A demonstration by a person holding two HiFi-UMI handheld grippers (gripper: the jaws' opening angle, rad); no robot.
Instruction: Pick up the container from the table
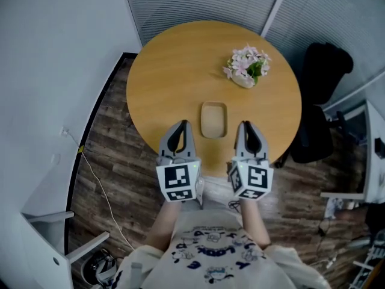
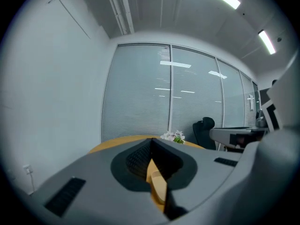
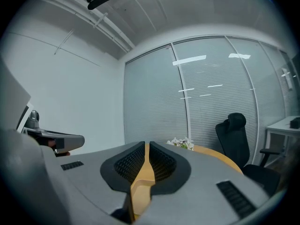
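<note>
The container, a shallow beige rounded-rectangle tray, lies on the round wooden table near its front edge. My left gripper hovers just left of it and my right gripper just right of it. Both point away from me over the table edge, apart from the container. Both have their jaws together with nothing held. In the left gripper view the shut tips frame a sliver of beige below. In the right gripper view the shut tips do the same.
A pot of pink flowers stands behind the container to the right. A black office chair sits against the table's right side, with a white desk beyond. A wall and a floor cable run along the left.
</note>
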